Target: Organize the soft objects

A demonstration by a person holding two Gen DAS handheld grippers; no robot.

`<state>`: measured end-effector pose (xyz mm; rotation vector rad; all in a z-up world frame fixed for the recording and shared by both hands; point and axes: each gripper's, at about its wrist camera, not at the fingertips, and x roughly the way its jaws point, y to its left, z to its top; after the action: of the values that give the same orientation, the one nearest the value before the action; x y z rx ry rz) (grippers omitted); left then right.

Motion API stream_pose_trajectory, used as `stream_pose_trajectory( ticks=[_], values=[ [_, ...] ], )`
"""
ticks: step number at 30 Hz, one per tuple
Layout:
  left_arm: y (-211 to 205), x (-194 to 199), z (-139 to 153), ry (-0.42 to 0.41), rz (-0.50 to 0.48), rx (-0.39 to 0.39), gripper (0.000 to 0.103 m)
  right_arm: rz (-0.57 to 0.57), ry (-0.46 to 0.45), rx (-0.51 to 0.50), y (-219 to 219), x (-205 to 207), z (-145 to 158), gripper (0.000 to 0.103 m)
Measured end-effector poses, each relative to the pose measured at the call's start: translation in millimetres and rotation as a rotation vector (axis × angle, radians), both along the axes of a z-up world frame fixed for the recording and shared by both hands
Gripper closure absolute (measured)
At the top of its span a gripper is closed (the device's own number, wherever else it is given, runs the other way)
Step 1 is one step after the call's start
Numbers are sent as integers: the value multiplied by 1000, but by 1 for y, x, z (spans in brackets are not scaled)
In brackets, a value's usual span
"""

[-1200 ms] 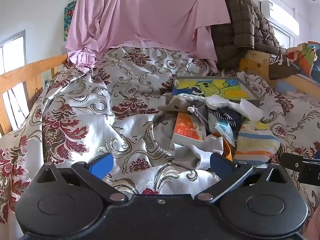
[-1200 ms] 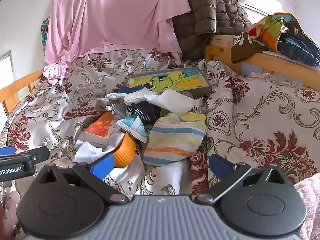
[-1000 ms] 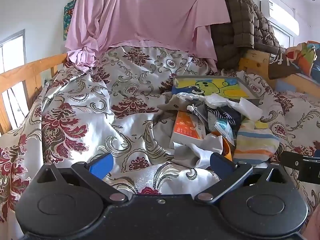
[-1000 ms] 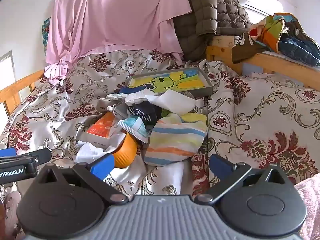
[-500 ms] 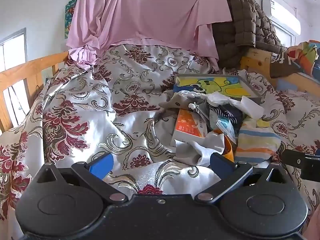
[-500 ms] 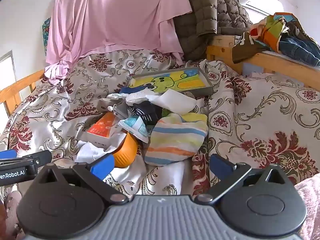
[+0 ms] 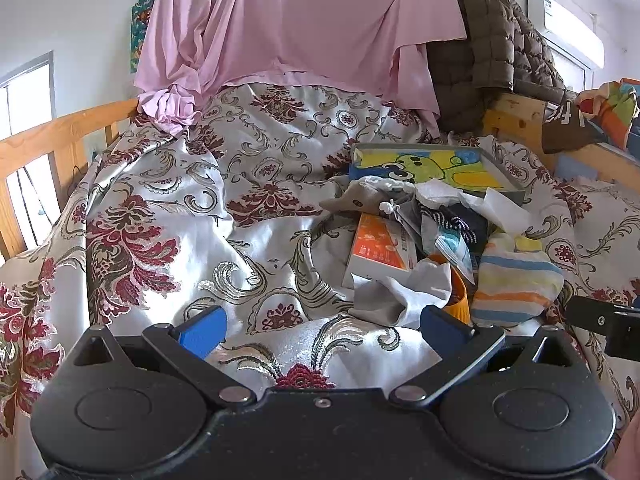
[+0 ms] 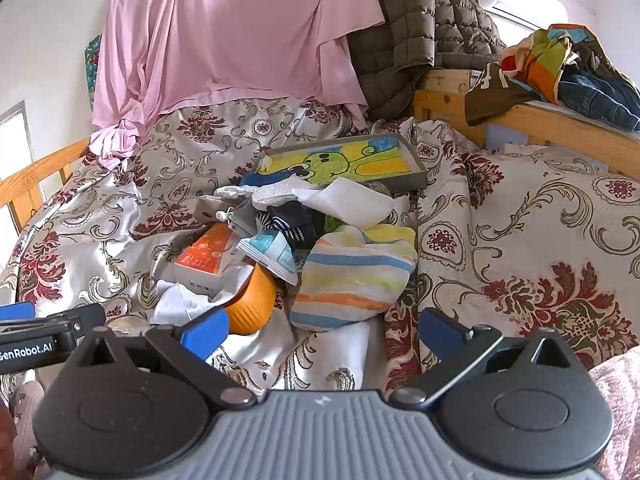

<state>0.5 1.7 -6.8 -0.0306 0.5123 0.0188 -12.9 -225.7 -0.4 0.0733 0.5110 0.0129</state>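
A pile of soft and hard things lies on the floral bedspread. It holds a striped cloth, a white-grey cloth, a dark patterned cloth, a white cloth, an orange box and an orange bowl. My left gripper is open and empty, just short of the white-grey cloth. My right gripper is open and empty, just short of the striped cloth.
A grey tray with a yellow-green cartoon picture lies behind the pile. A pink sheet and a brown quilted jacket hang at the back. Wooden bed rails stand left and right, clothes piled on the right one.
Both grippers have edged slightly closer to the pile. Nothing was taken hold of.
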Motion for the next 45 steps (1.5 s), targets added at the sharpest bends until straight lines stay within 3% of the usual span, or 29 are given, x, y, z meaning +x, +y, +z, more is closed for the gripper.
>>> stream_pose_trajectory(
  ticks=[45],
  values=[
    [2,2,-5,22,10,2,1,8,-1,0,0,0,0,0]
  ],
)
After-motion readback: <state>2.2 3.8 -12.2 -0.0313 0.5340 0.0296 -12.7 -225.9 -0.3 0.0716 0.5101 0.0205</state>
